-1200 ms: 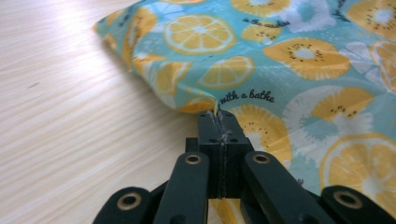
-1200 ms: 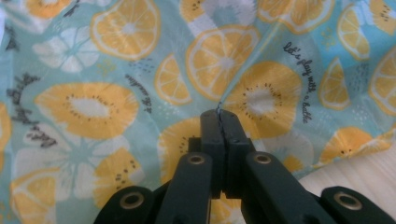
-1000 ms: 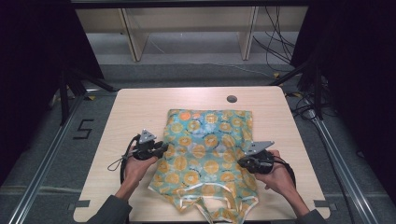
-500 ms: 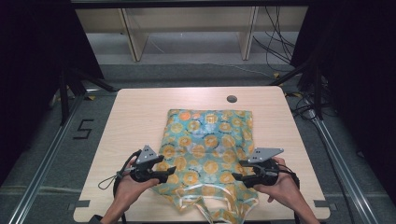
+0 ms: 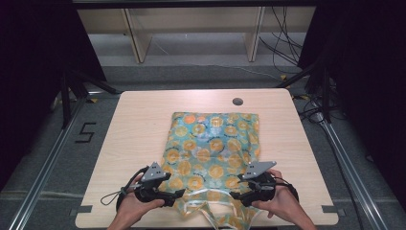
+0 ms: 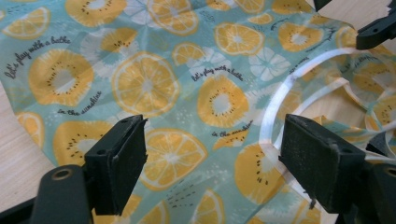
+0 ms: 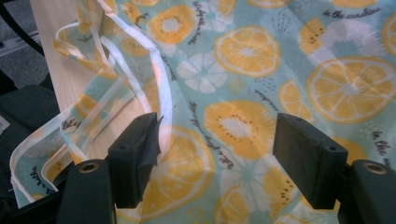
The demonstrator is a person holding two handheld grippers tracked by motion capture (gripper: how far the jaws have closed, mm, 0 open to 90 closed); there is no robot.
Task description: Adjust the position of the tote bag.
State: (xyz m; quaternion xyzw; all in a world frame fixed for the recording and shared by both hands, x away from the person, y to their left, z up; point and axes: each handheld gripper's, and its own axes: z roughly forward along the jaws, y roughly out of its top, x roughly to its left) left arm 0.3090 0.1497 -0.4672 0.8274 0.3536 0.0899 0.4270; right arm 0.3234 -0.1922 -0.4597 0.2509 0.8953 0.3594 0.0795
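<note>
In the high view a fruit-print bag [image 5: 210, 148] of thin teal fabric with orange and lemon slices lies flat on the pale wooden counter [image 5: 139, 129], in the middle of the frame and reaching down to the counter's near edge; its white-trimmed handles [image 5: 218, 211] lie crumpled at the lower centre, between the two hands; the left gripper [image 5: 179, 193] sits at the lower left of the bag, just at its corner, and the right gripper [image 5: 235, 196] at the lower right, each with a grey three-cornered plate on top and a black cable trailing behind; a small dark hole [image 5: 237, 101] marks the counter above the bag, towards the upper centre

In the left gripper view the two black jaws stand wide apart at the lower left and lower right of the frame, having just been opening, with the bag's cloth [image 6: 187, 93] lying flat beneath the gap and nothing pinched; a white handle band [image 6: 280, 100] curves at the right, and bare wood [image 6: 16, 158] shows at the lower left

In the right gripper view the jaws are likewise spread, having just been opening, above loose cloth [image 7: 280, 70]; the white-edged handle loops [image 7: 116, 60] run down the left side over the counter's edge [image 7: 60, 74]
</note>
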